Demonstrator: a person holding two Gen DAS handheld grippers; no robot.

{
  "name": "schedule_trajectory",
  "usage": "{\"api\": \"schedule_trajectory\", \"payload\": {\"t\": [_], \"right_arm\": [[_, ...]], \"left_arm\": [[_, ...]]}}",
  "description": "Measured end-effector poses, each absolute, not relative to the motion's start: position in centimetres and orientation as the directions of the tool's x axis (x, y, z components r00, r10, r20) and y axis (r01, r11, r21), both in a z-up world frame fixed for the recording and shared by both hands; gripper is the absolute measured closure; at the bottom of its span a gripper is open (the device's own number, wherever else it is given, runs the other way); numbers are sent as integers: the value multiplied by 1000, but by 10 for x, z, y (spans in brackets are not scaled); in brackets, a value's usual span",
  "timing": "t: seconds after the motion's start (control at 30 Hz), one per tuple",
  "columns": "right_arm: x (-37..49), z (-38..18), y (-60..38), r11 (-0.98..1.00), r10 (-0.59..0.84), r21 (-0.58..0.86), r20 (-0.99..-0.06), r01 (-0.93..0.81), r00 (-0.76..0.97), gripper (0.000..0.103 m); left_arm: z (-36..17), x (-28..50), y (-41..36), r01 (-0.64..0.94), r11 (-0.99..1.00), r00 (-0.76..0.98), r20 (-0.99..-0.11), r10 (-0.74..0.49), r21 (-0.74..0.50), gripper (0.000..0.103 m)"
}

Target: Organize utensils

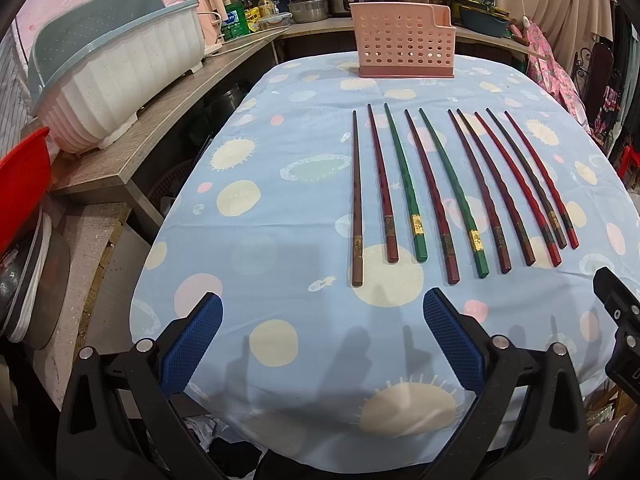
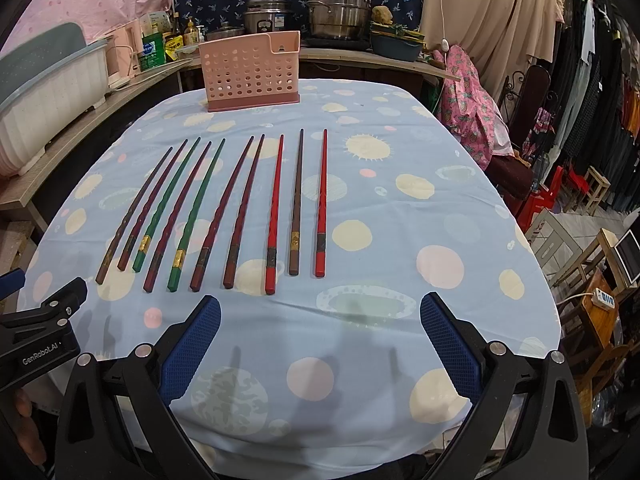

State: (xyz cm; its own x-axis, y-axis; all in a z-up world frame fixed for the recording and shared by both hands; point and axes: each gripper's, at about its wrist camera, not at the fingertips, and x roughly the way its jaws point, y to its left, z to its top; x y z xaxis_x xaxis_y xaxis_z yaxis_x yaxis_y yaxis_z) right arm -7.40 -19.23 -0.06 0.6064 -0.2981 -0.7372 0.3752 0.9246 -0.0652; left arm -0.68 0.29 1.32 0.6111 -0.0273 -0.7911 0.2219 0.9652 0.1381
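Several chopsticks, red, dark red, brown and green, lie side by side on the blue spotted tablecloth (image 1: 280, 240), thick ends toward me; the green pair (image 1: 404, 184) sits mid-row. They also show in the right wrist view (image 2: 224, 204). A pink perforated utensil holder (image 1: 404, 42) stands upright at the table's far edge, also in the right wrist view (image 2: 252, 72). My left gripper (image 1: 322, 312) is open and empty, near the table's front edge, short of the chopsticks. My right gripper (image 2: 320, 312) is open and empty, just short of the red chopsticks' ends (image 2: 320, 268).
A wooden counter (image 1: 168, 120) runs along the left with a white dish rack (image 1: 120, 80) and a red bowl (image 1: 24, 176). Pots (image 2: 340, 8) and bottles stand on the far counter. Chairs, clothes and stools (image 2: 592, 188) crowd the right side.
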Motion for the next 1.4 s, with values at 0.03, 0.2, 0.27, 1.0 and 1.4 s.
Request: {"api": "schedule_trajectory", "payload": {"t": [0.03, 0.2, 0.27, 1.0, 1.4], "right_arm": [[-74, -1, -192, 925, -298, -65, -737, 375, 606, 7], [-74, -1, -192, 925, -298, -65, -737, 375, 607, 7], [-74, -1, -192, 925, -298, -65, -737, 375, 607, 7], [-75, -1, -192, 925, -297, -64, -737, 376, 607, 7], [-75, -1, -192, 925, -297, -63, -736, 376, 608, 7]], "left_arm": [[14, -6, 3, 222, 965, 611, -791, -27, 138, 7], [16, -2, 5, 223, 965, 610, -792, -26, 140, 7], [18, 0, 6, 223, 965, 610, -792, -26, 140, 7], [6, -13, -2, 222, 965, 614, -789, -26, 141, 7], [7, -12, -2, 222, 965, 614, -789, -26, 141, 7]]}}
